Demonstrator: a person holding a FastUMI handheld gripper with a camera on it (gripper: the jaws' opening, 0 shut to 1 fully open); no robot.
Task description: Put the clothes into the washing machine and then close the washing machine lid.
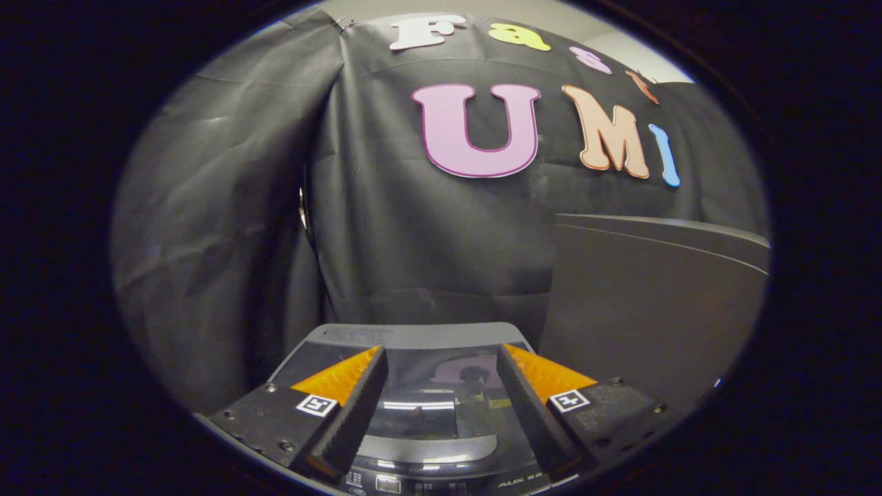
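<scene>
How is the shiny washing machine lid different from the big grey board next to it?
The washing machine lid lies flat under the open gripper; the grey panel stands upright beside it. The lid is glossy and mirrors the booth; the panel is matte. The gripper's fingers hang over the lid, away from the panel. Both are dark grey.

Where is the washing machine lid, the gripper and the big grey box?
washing machine lid (441, 386): gripper view, its shiny glass between the fingers.
gripper (441, 399): gripper view, gap between its open fingers.
grey box (648, 303): gripper view, its front wall.
</scene>
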